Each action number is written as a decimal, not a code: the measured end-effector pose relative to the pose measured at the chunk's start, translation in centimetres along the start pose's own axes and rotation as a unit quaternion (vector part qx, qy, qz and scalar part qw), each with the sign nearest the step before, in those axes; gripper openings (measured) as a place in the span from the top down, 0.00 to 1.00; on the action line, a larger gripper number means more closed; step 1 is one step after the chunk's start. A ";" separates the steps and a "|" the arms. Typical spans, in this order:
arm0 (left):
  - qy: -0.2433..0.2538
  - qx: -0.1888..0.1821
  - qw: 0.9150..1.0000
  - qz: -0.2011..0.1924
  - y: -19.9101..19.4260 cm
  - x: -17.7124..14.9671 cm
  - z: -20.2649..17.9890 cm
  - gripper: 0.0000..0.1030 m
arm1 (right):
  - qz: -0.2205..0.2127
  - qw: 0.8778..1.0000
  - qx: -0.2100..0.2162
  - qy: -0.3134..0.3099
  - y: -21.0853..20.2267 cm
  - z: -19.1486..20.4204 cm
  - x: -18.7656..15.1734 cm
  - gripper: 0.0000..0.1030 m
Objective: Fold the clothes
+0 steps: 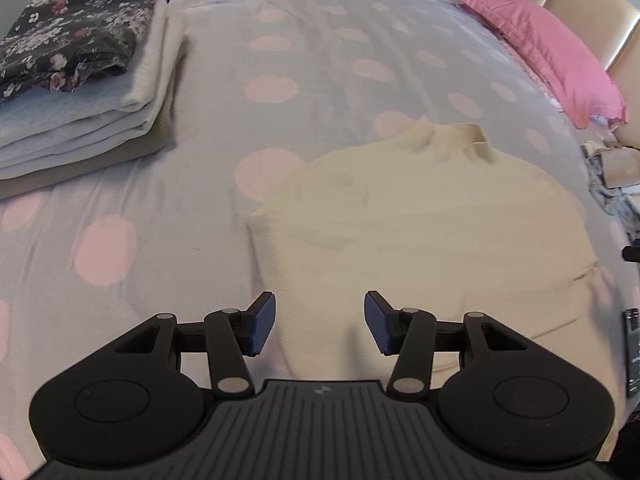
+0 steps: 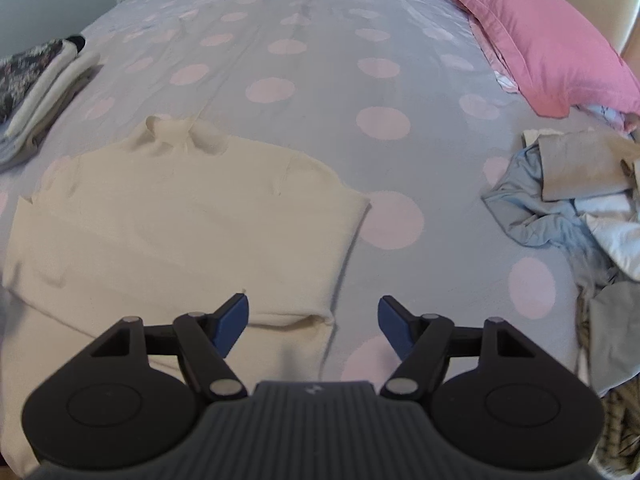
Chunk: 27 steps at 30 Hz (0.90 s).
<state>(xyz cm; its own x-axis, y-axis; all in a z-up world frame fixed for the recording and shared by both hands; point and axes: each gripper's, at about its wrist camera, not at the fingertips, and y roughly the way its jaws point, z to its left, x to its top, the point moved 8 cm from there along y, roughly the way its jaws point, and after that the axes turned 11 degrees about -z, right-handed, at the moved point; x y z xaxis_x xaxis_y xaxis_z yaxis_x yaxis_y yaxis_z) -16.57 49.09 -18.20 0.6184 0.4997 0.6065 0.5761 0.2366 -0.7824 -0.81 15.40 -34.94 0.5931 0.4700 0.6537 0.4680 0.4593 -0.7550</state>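
A cream high-neck sweater [image 1: 420,220] lies flat on the bed, collar pointing away, sleeves folded in across the body. In the right wrist view the same sweater [image 2: 180,216] fills the left half. My left gripper [image 1: 319,322] hovers over the sweater's near left part, open, with nothing between its blue pads. My right gripper [image 2: 313,324] is open above the sweater's near right corner, where a folded sleeve edge [image 2: 296,318] lies between the fingers without being pinched.
A stack of folded clothes [image 1: 80,92] topped by a dark floral piece sits at the far left of the polka-dot bedspread [image 1: 280,60]. A pink pillow [image 2: 540,36] lies far right. A heap of unfolded laundry [image 2: 580,208] covers the bed's right edge.
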 end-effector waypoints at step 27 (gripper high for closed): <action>-0.036 0.017 0.999 0.000 0.7 1.5 2.3 0.54 | -0.003 0.995 0.086 0.054 2.9 8.7 2.5 0.94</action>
<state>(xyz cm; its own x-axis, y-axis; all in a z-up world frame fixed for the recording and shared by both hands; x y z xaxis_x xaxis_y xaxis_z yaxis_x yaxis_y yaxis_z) -16.51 51.96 -18.14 0.5774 0.5578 0.5962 0.5569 0.2650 -0.7872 -3.64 24.43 -35.06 0.6618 0.3879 0.6416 0.3584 0.5879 -0.7252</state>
